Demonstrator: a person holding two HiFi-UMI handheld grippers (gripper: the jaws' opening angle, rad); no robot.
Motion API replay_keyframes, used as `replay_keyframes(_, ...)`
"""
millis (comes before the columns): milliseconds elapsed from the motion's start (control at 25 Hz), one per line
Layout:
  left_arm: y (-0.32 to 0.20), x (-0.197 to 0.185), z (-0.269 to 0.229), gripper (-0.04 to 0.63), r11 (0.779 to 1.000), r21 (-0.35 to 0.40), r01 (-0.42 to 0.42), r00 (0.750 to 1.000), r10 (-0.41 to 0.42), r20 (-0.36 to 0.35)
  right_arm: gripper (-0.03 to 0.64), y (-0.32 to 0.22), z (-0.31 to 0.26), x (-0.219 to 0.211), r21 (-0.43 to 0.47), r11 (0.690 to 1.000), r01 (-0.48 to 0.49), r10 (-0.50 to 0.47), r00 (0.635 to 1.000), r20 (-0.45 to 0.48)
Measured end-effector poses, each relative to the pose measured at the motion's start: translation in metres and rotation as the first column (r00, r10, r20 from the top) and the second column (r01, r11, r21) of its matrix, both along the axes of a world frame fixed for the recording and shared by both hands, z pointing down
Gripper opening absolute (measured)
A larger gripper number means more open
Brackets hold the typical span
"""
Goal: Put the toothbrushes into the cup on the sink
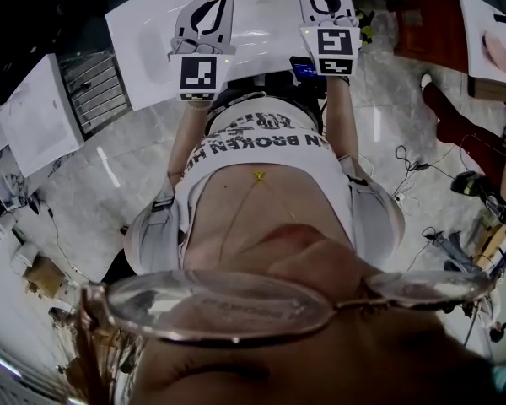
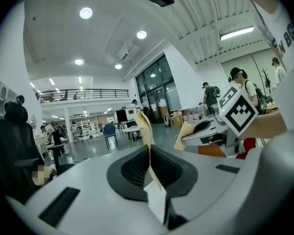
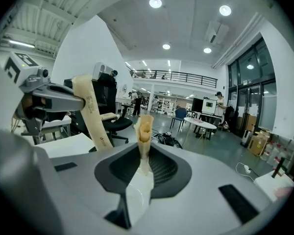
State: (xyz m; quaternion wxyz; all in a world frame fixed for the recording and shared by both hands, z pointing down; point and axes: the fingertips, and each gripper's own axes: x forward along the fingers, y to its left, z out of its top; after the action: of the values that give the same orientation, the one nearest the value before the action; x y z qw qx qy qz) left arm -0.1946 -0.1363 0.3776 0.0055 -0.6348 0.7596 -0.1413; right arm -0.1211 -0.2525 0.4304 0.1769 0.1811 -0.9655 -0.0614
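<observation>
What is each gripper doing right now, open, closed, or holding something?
Left gripper: closed on a tan toothbrush.
Right gripper: closed on a second toothbrush.

Two grippers, two toothbrushes, one white sink (image 1: 135, 24)

Above the sink are one left gripper (image 2: 151, 153) and one right gripper (image 3: 143, 153), each with two fingers. Each carries one marker cube, the left cube (image 1: 198, 72) and the right cube (image 1: 336, 42). Each grips one tan toothbrush, the left toothbrush (image 2: 145, 126) and the right toothbrush (image 3: 145, 126).
</observation>
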Motion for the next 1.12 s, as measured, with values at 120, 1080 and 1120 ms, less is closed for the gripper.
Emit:
replay_keyframes(120,0.001,-0.003,0.002,0.020,1.000,-0.005,0.005,1.000,-0.005,-0.004,0.066,-0.011,0.006,-0.001,0.002,1.000,-0.025,0.025,1.000,-0.013)
replay_keyframes(1080,0.010,-0.020,0.021,0.020,0.998,-0.036,0.048,0.998,-0.050,-0.038,0.066,-0.079,0.076,-0.010,-0.014,0.994,-0.105,0.102,0.986,-0.128)
replay_keyframes(1120,0.011,-0.021,0.020,0.020,0.998,-0.035,0.050,0.998,-0.052,-0.036,0.066,-0.080,0.078,-0.011,-0.015,0.994,-0.104,0.101,0.986,-0.136)
